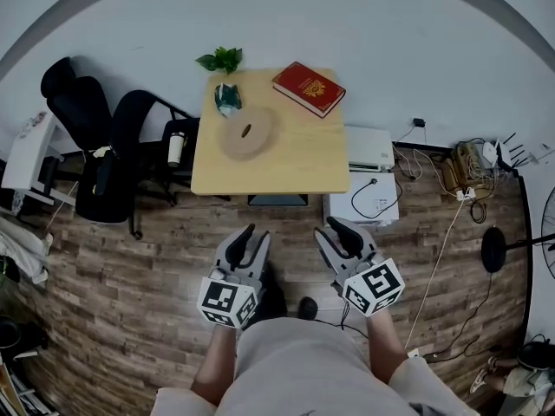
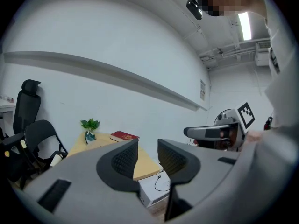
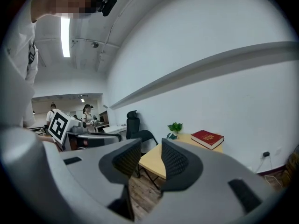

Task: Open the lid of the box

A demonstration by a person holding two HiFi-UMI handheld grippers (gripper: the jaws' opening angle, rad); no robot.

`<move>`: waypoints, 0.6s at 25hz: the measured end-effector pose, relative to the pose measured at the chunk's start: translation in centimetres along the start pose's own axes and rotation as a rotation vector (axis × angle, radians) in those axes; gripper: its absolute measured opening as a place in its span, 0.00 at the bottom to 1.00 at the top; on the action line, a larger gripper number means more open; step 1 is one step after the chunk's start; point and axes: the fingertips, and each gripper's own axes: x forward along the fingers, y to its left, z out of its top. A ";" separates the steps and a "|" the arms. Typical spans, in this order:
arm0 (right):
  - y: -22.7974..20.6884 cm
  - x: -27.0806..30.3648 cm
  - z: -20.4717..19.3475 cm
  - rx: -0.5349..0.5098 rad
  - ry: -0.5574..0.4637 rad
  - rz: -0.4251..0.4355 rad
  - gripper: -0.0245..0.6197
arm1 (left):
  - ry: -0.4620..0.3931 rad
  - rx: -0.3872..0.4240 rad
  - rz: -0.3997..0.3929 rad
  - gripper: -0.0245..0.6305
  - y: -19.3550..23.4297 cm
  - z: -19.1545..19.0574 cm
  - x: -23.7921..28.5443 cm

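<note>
Now, your grey left gripper and right gripper, jaws spread, empty, well apart from round tan box on wooden table.

the right gripper has its jaws apart, nothing between them; beyond, the desk bears a red book at two o'clock.

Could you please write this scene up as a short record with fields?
table: light wooden top, ahead of the person, beyond both grippers
on table: red book-shaped box, closed, far right corner; round wooden disc with a slot, near the middle; potted plant, far left edge
left gripper: open, empty, over the floor
right gripper: open, empty, over the floor
beside table: black office chairs to its left
task state: lid not yet touched
</note>
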 end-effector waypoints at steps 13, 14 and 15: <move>-2.3 7.6 2.8 -0.013 0.007 -0.028 0.25 | -0.003 0.008 -0.014 0.24 7.1 2.5 4.0; -2.4 8.2 3.0 -0.015 0.007 -0.032 0.25 | -0.002 0.010 -0.017 0.24 7.7 2.6 4.2; -2.4 8.7 3.1 -0.016 0.007 -0.035 0.25 | -0.001 0.011 -0.019 0.24 8.3 2.7 4.4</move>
